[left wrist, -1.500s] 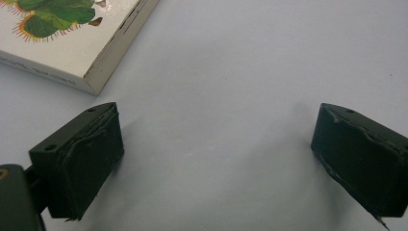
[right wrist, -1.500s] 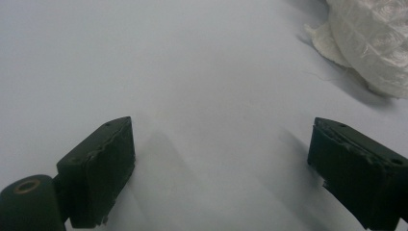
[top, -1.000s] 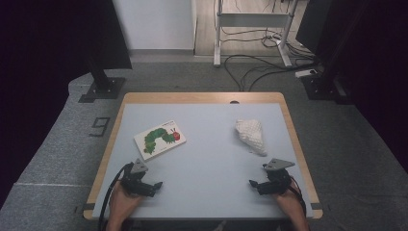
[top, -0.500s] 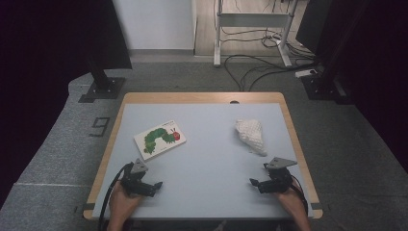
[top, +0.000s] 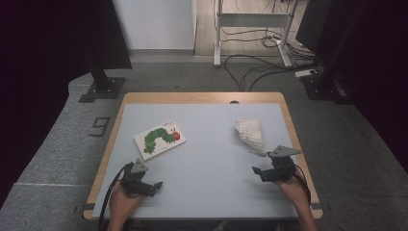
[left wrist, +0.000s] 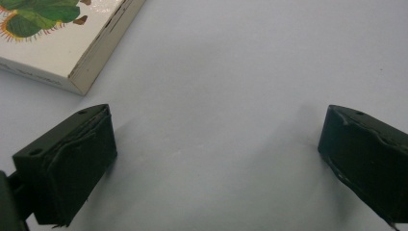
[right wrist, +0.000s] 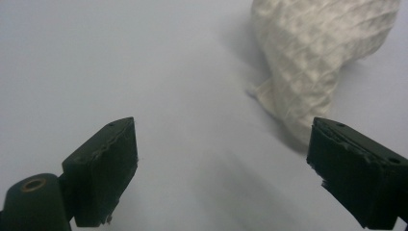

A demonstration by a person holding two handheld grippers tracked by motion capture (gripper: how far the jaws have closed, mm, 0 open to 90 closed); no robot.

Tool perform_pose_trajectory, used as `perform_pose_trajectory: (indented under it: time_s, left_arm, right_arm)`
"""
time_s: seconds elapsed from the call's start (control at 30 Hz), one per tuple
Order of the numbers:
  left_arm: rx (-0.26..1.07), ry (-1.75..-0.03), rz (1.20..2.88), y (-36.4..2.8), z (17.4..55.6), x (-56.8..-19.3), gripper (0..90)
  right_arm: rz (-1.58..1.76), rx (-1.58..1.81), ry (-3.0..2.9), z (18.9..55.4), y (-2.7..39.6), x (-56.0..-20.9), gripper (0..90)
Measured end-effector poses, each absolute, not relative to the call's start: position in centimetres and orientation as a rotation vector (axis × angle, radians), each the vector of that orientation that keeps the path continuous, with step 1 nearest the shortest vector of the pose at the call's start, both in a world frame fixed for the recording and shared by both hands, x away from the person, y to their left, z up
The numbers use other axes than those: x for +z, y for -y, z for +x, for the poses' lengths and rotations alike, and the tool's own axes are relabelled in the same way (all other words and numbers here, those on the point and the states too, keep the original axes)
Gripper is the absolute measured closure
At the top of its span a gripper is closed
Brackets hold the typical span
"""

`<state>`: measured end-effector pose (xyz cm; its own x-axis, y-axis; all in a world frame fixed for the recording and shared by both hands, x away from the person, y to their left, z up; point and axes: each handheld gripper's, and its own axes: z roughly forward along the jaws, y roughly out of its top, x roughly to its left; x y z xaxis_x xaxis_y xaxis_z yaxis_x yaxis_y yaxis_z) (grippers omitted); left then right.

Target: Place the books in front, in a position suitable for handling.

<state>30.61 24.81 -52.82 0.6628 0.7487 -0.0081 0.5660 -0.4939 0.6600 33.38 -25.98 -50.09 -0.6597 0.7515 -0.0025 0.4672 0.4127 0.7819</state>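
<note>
On the pale worktop (top: pixel 211 159), the white mesh cloth (top: pixel 250 133) lies just ahead of the right tool (top: pixel 258 172), jaws apart and empty, apparently lined up to take it, while the left tool (top: pixel 155 185), likewise apart, rests near the picture book (top: pixel 159 139).

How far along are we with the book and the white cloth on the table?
Nothing looks done yet: the white caterpillar picture book and the crumpled white quilted cloth lie apart and untouched. The right gripper, open and empty, is nearest the cloth; the left gripper waits open. All handling remains.
</note>
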Motion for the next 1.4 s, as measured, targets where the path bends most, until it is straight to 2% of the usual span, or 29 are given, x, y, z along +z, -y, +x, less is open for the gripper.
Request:
perform_pose_trajectory:
  time_s: [0.6,0.73,0.9,1.4]
  left_arm:
    - [0.371,-1.012,2.237,-24.8,30.6,-52.8,0.0]
    - [0.371,-1.012,2.238,-24.8,30.6,-52.8,0.0]
    - [0.371,-1.012,2.238,-24.8,30.6,-52.8,0.0]
    - [0.372,-1.012,2.238,-24.8,30.6,-52.8,0.0]
  right_arm:
    - [1.102,1.094,-2.271,36.8,26.0,-48.4,10.3]
    - [1.112,1.079,-2.256,37.9,25.8,-48.0,8.3]
    - [1.142,1.054,-2.239,39.6,25.0,-47.8,1.0]
    - [1.218,1.026,-2.215,44.5,23.5,-47.8,0.0]
